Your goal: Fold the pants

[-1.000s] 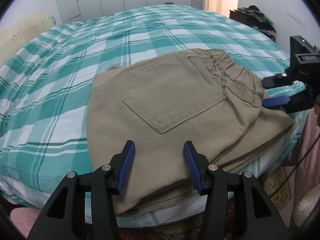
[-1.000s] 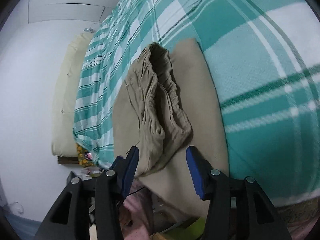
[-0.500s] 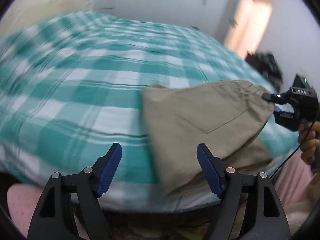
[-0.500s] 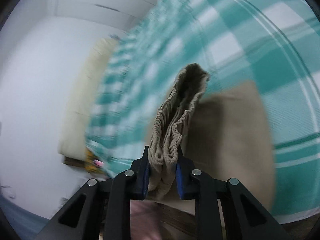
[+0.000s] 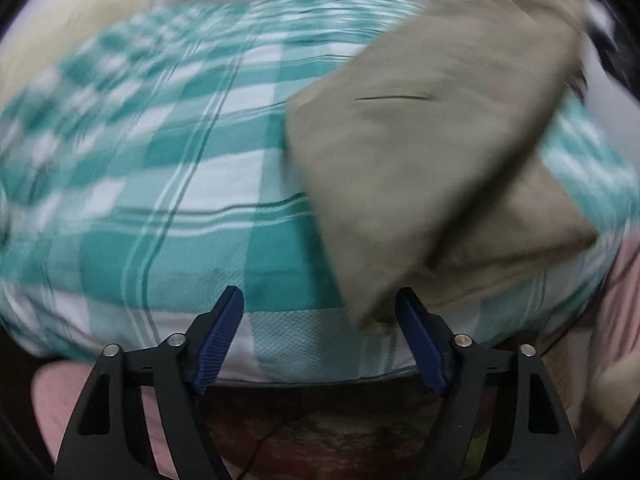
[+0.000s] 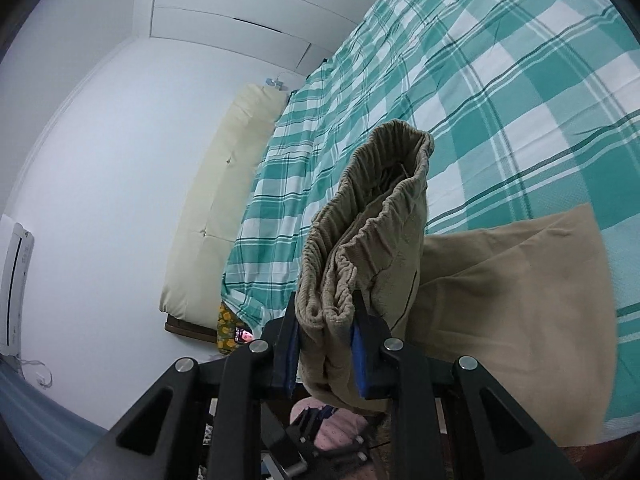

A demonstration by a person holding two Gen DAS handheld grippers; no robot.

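Note:
The tan pants [image 5: 432, 152] lie partly on the green plaid bed [image 5: 160, 184], with their waist end lifted up at the upper right; the view is blurred. My left gripper [image 5: 320, 344] is open and empty at the bed's near edge, its right finger beside the pants' lower corner. In the right wrist view my right gripper [image 6: 326, 356] is shut on the elastic waistband [image 6: 360, 236] and holds it raised above the bed [image 6: 520, 60]. The rest of the pants [image 6: 520, 304] hangs down onto the cover.
A cream headboard cushion [image 6: 224, 188] runs along the white wall. White wardrobe doors [image 6: 240, 8] stand beyond the bed. Pink fabric [image 5: 624, 312] shows at the right past the bed edge. A patterned rug [image 5: 328, 436] lies on the floor below.
My right gripper closed on the waistband and lifted it off the bed. My left gripper opened wider and moved left, off the pants to the bed edge.

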